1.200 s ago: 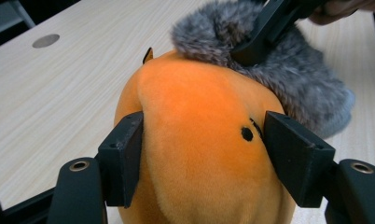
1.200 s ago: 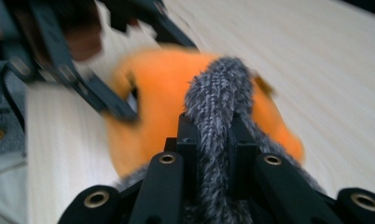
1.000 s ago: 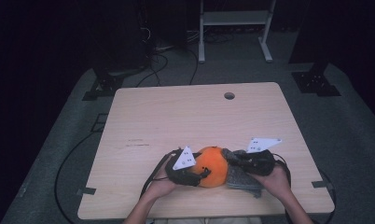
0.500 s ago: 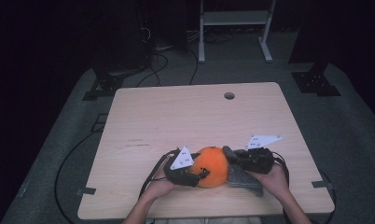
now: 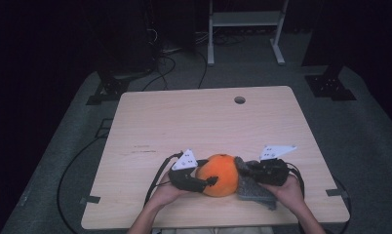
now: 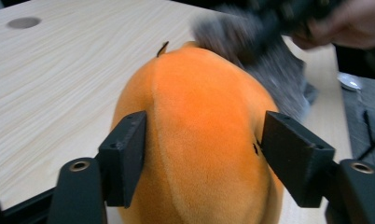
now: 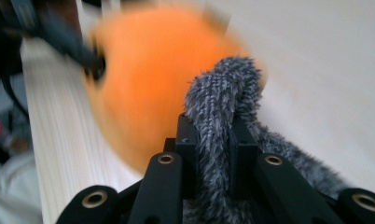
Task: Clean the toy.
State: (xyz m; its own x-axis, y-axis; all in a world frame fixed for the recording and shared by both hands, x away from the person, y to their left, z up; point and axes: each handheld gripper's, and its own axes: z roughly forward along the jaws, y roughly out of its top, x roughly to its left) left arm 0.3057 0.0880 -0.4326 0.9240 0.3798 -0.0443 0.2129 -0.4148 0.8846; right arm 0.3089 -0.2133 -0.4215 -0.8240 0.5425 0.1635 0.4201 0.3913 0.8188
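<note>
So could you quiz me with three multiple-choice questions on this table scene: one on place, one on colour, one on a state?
1. Where does the round plush toy sit on the table?
A. near the person's edge
B. by the far hole
C. at the left corner

2. What colour is the cloth?
A. red
B. grey
C. yellow

3. How is the right gripper?
A. wide open
B. lying loose
C. shut on the cloth

Answers: 1 A, the high view shows it between both hands at the near edge. 2 B, its fuzzy pile is grey. 3 C, the jaws pinch the cloth between them.
</note>
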